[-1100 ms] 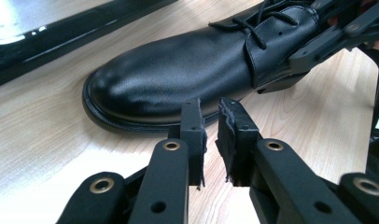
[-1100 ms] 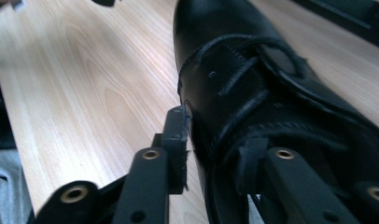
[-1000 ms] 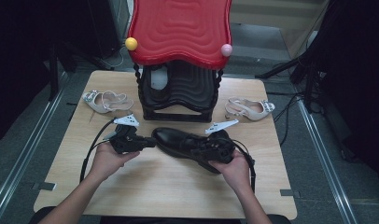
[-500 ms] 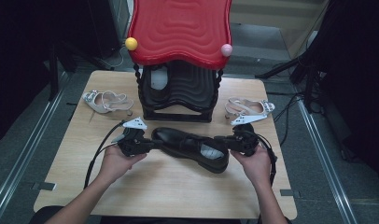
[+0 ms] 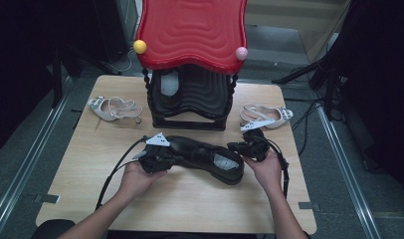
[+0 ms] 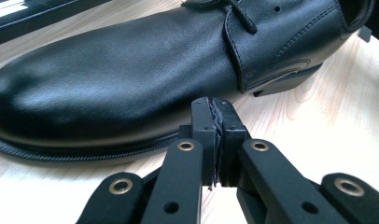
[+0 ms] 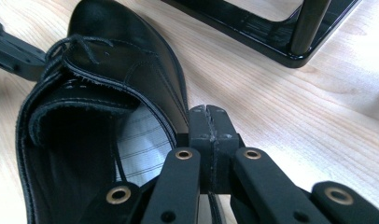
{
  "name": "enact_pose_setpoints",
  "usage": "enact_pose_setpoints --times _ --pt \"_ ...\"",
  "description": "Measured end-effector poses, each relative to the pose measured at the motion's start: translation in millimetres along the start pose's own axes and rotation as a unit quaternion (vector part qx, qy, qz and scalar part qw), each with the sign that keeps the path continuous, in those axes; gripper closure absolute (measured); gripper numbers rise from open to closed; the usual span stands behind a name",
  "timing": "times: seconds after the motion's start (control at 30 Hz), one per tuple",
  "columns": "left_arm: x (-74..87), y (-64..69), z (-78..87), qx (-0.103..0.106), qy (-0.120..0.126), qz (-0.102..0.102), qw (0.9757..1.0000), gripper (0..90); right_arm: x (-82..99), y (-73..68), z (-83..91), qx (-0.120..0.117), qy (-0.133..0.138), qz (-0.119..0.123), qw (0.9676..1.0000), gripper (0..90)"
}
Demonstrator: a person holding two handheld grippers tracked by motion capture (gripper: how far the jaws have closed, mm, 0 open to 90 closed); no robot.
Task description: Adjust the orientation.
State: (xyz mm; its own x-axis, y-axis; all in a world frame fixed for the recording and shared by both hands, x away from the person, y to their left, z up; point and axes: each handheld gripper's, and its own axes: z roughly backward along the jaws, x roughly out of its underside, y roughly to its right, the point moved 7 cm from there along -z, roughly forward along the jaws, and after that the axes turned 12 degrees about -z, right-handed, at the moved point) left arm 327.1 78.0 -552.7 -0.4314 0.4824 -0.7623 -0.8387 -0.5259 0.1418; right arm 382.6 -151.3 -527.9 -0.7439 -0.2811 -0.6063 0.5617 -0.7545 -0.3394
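- So the black lace-up shoe [image 5: 202, 157] is lying flat on the wooden table [image 5: 190, 209], just in front of the black rack with the wavy red top [image 5: 192, 35]. I'll use the shoe as the anchor for everything else.
- Left gripper [image 5: 157, 158] sits at the toe end, right gripper [image 5: 250, 147] at the heel end by the opening. Looks to me like they're bracketing it from both ends to nudge or square it up, not to lift it.
- Both grippers have their jaws pressed fully together with nothing between them. In the left gripper view the closed tips [image 6: 214, 116] sit right against the shoe's side near the sole; actual contact is hard to call.
- Right gripper view: closed tips [image 7: 210, 123] beside the rim of the opening, striped insole visible inside. Touching or not, can't tell.
- Two pale strappy sandals sit beyond the shoe, one [image 5: 113, 107] off its toe side, one [image 5: 267, 114] off its heel side, flanking the rack. Probably waiting their turn.
- Hidden stuff: the red top covers most of the rack's shelves, something pale [image 5: 167, 84] sits in there but I can't make it out. Surroundings are too dark to read.
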Motion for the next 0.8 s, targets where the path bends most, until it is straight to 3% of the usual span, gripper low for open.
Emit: enact_pose_setpoints --times 0.13,0.27,0.43,0.8 --pt "1.6 1.2 -6.4 0.003 -0.002 0.004 1.0000 89.1 2.4 -3.8 -1.0 -0.014 -0.010 -0.011 0.9998 90.0" --pt "1.7 1.5 -8.2 0.007 -0.002 0.006 1.0000 88.9 4.7 -7.2 0.2 0.003 0.000 -0.001 1.0000 90.0" --pt "1.1 -1.3 -9.0 0.009 0.003 0.016 0.9998 88.9 9.9 -10.9 2.1 -0.003 0.000 -0.013 0.9999 90.0" --pt "-4.0 2.5 -10.6 0.020 -0.001 0.008 0.9998 88.5 22.4 -21.3 7.9 0.012 0.008 -0.019 0.9997 90.0"
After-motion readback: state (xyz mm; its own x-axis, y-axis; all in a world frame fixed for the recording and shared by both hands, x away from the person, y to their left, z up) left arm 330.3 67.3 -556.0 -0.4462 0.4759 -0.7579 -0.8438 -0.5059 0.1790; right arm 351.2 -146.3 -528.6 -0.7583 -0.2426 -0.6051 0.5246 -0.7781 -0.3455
